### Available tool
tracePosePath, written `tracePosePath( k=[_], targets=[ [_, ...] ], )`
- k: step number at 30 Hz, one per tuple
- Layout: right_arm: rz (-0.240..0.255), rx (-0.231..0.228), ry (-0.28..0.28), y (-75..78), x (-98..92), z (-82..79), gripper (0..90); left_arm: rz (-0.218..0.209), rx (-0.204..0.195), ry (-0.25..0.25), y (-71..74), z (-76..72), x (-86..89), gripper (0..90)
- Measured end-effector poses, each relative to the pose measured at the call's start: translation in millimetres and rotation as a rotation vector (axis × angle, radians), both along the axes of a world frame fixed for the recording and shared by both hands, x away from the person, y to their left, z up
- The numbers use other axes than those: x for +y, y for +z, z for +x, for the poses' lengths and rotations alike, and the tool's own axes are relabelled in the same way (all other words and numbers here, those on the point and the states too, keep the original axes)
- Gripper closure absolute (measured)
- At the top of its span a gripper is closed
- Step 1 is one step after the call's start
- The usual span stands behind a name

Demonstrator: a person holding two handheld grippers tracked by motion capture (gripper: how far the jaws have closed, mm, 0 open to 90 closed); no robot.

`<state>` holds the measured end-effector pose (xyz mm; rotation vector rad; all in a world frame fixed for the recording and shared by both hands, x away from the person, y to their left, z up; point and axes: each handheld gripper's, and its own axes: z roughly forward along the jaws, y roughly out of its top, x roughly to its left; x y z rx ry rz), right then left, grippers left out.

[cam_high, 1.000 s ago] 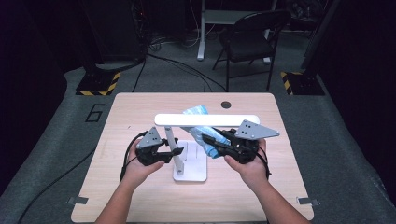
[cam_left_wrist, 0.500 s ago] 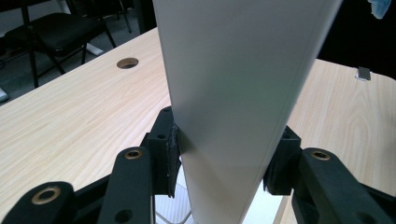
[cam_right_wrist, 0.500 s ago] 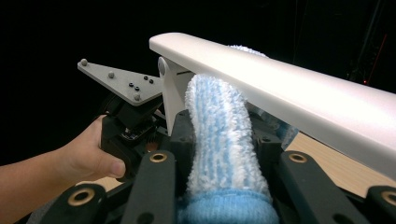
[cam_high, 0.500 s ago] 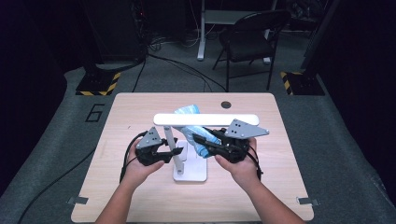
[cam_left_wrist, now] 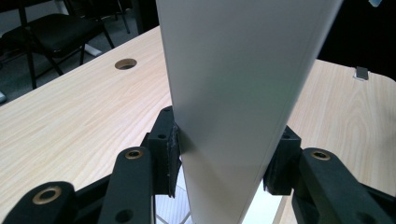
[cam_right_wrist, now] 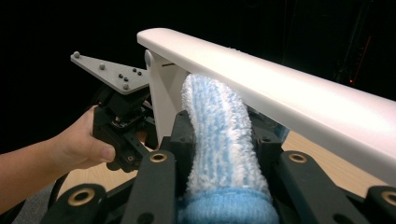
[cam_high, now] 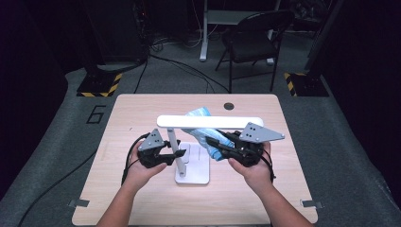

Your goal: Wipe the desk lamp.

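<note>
Wiping under the lamp head [cam_high: 210,122] looks like the work in hand, and the main risk, as I judge it, is the desk lamp [cam_high: 191,163] itself tipping or skidding on the bench [cam_high: 142,111]: its base is small, its head is long, and a push from the cloth [cam_right_wrist: 219,140] at the top gives plenty of leverage. The left gripper [cam_left_wrist: 224,161] guards against that, its jaws pinching the white upright post [cam_left_wrist: 233,116] from both sides; if that hold slackens, the post could twist or slide through. The right gripper [cam_right_wrist: 219,154] is pressed together on the blue-and-white fluffy cloth, whose free end stands up against the underside of the head near the post. Rubbing too hard could drag the cloth out of the jaws, or knock a black jaw against the white shell.

Counted, largest first: one bench, one folding chair [cam_high: 253,35] on the floor beyond it, one lamp, two grippers, two hands, one cloth.
</note>
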<state>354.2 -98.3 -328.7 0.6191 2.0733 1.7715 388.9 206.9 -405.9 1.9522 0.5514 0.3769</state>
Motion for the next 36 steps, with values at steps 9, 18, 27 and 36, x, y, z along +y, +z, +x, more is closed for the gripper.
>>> tracePosePath(
  k=[9,18,27,36],
  targets=[
    [0.001,-0.002,-0.044,-1.5,-22.1,-2.3,68.4,-0.002,-0.001,-0.001,-0.1,0.2,0.0,55.6],
    [0.008,0.0,-0.091,-4.4,-45.0,-6.1,68.3,-0.002,-0.001,-0.001,-0.1,0.1,0.1,55.6],
    [0.003,-0.007,-0.125,-4.9,-62.6,-9.1,68.4,-0.001,-0.001,-0.002,-0.1,0.2,0.2,55.6],
    [-0.006,-0.012,-0.147,-4.6,-76.3,-10.4,68.3,-0.002,0.0,-0.006,-0.1,0.5,0.6,55.6]
  ],
)
